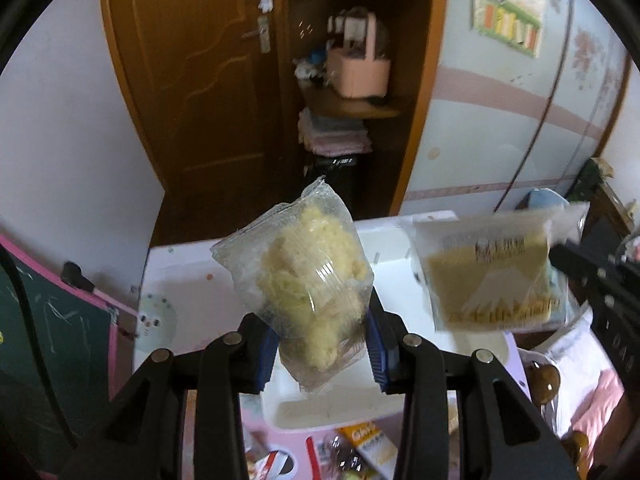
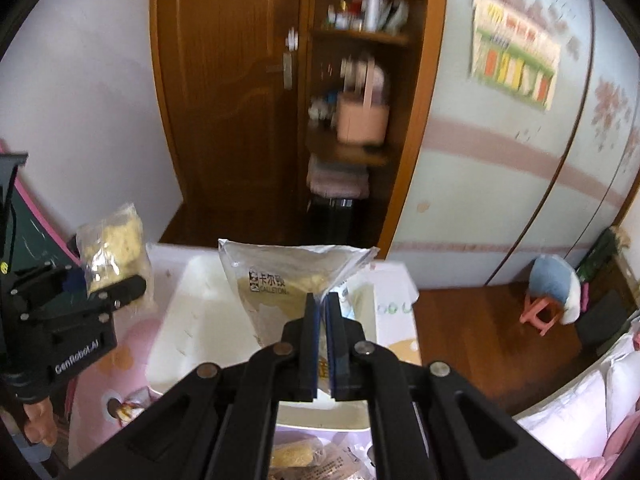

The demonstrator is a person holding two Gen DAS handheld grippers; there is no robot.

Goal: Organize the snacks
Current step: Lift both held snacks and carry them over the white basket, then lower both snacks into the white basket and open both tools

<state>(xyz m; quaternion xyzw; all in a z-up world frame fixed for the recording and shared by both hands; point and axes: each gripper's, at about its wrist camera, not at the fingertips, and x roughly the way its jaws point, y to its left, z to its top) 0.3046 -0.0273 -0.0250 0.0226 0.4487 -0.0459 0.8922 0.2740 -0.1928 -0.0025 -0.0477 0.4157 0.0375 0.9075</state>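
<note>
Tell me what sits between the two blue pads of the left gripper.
A clear snack bag of pale yellow crumbly pieces is pinched there by the left gripper; the left wrist view shows it.

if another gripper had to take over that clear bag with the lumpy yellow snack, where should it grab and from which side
Probably the flat sealed top edge of the clear snack bag, coming from above. The left gripper is shut on the bulging lower body, pads on both sides, so that part is taken. The crimped seam sticks up free, thin and flat, away from the right gripper's printed packet.

Both grippers (image 1: 320,344) (image 2: 321,340) clamped, raised
</note>
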